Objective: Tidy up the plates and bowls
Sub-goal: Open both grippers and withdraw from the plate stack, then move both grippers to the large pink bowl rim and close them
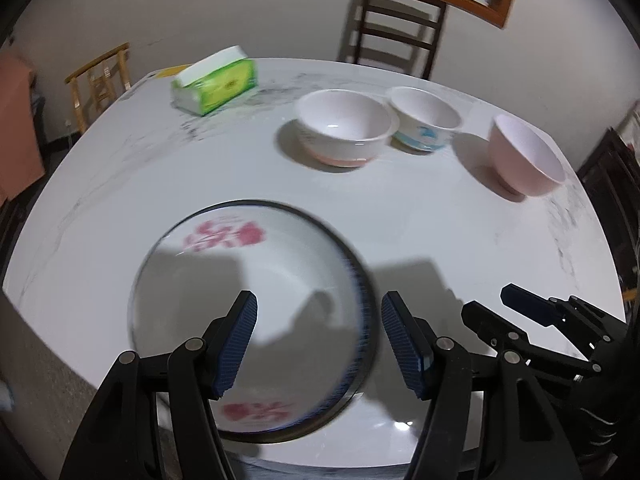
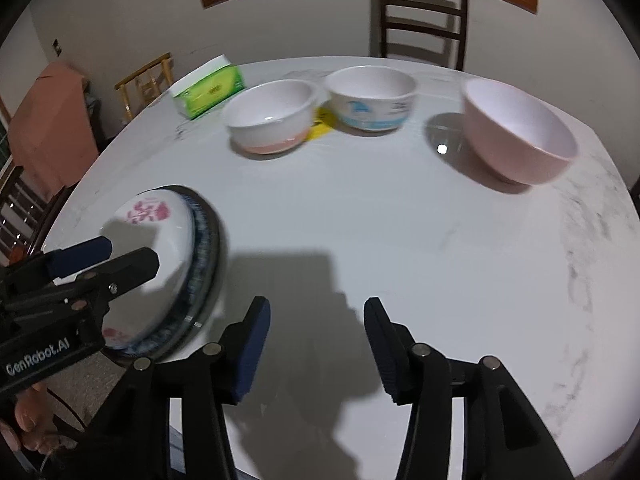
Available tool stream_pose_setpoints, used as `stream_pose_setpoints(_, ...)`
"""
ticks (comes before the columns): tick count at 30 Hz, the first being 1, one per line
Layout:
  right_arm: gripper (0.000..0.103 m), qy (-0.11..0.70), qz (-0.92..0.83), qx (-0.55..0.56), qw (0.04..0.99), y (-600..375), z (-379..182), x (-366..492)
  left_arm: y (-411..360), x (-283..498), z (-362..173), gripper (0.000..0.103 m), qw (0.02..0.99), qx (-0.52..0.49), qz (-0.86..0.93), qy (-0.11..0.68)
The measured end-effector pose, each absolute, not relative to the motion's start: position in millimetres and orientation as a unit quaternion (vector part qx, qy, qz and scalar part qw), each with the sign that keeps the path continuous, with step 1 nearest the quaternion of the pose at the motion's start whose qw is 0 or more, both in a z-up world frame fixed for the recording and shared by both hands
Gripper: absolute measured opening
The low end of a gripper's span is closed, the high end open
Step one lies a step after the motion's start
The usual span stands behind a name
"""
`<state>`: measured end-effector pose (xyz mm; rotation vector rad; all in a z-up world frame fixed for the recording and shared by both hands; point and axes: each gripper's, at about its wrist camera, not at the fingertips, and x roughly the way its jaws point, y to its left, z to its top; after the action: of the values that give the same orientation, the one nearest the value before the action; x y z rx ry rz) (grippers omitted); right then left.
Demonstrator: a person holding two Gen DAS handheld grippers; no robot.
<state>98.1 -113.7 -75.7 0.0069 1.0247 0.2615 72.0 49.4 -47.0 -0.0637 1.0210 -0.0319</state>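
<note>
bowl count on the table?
3, in a row at the far side: white bowl with pink base leftmost, blue-patterned bowl in the middle, pink bowl rightmost. The flowered plate isn't counted.

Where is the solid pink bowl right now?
The pink bowl stands on the table's far right in both views, just right of the blue-patterned bowl.
</note>
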Motion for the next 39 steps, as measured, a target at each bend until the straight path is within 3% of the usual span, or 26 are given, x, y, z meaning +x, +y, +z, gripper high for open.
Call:
stream_pose_setpoints(11,0.051,0.498,0.073,0.047,0.863,-210,-63,117,-27,109,-39,0.062,0.865,0.011,-0.065,0.497)
stream_pose_setpoints(26,0.051,0.480,0.011,0.087,0.873,-308,-25,212,-97,202,-14,0.062,0.850,-0.028,-0.120,0.512)
stream_pose_setpoints(39,0.051,0.516,-0.016,0.129,0.847,-341,-53,284,-128,274,-32,0.061,0.826,-0.074,-0.111,0.548)
